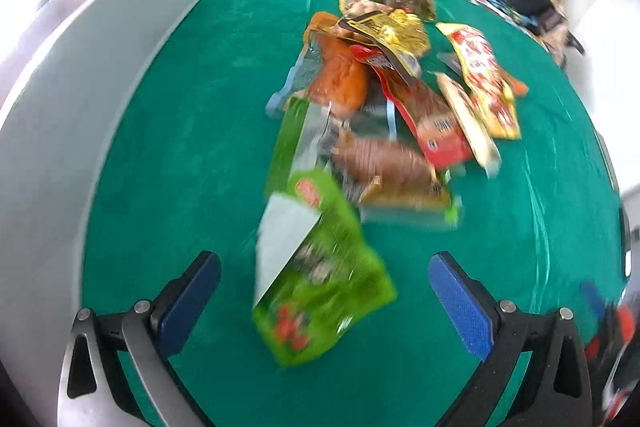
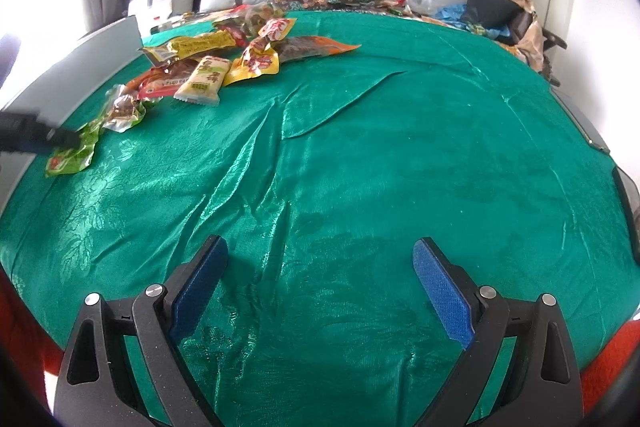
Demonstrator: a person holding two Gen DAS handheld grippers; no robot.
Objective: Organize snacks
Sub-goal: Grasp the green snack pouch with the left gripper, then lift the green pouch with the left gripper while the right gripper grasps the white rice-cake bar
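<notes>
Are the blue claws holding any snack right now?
No. The left gripper is open around the green snack packet without pinching it, and the right gripper is open over bare green cloth.

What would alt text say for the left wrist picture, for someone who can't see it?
Open left tongs hang over a blurred green snack bag lying on a green cloth. Beyond it sits a heap of snack packets, with a grey panel along the left edge.
</notes>
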